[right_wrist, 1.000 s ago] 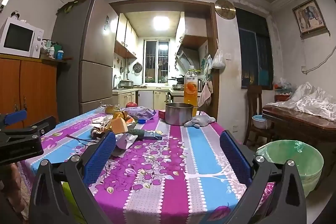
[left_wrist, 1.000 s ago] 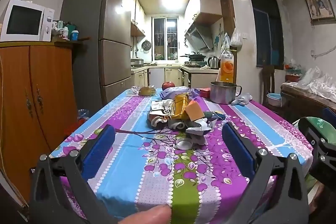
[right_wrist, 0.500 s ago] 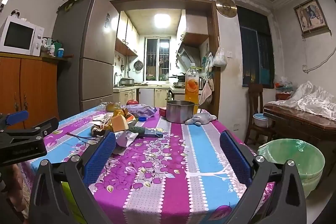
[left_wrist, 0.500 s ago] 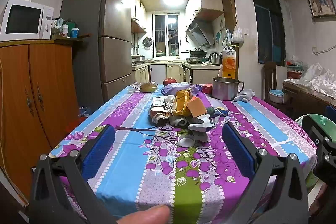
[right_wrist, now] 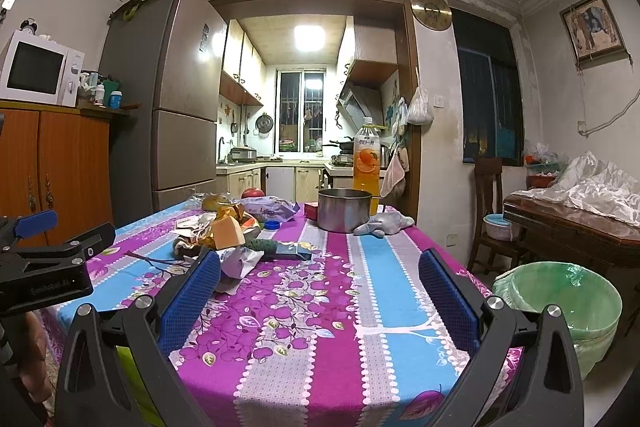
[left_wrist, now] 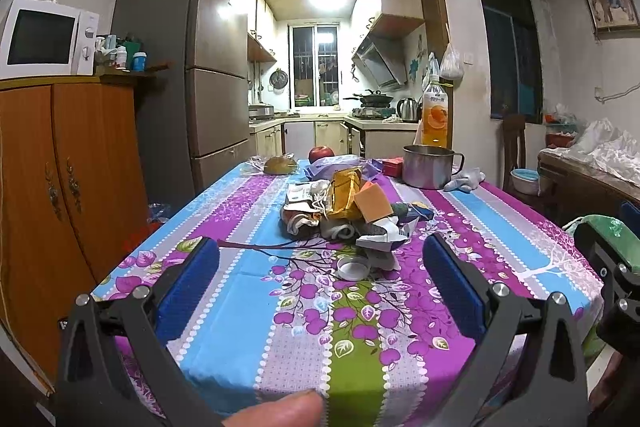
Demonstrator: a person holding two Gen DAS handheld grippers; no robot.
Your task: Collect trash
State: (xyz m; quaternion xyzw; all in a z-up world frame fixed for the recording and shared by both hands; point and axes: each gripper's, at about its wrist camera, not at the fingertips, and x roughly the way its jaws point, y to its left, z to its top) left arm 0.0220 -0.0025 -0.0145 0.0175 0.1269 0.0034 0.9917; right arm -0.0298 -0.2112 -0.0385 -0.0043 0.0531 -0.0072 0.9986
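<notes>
A pile of trash (left_wrist: 344, 211) lies mid-table: a yellow wrapper, an orange carton, crumpled paper and a clear lid (left_wrist: 353, 267). It also shows in the right wrist view (right_wrist: 224, 239), left of centre. A green-lined bin (right_wrist: 564, 303) stands on the floor to the right of the table. My left gripper (left_wrist: 320, 279) is open and empty over the table's near end, short of the pile. My right gripper (right_wrist: 320, 291) is open and empty over the near right part of the table.
The table (left_wrist: 240, 291) has a purple and blue floral cloth. At its far end stand a steel pot (left_wrist: 428, 167), an orange drink bottle (left_wrist: 435, 115), an apple (left_wrist: 321, 153), a bun and a grey cloth. A wooden cabinet (left_wrist: 60, 187) stands to the left, a chair and sideboard to the right.
Both grippers have dropped slightly and edged back from the table, so the pile sits a little higher in view. Both stay open and empty.
</notes>
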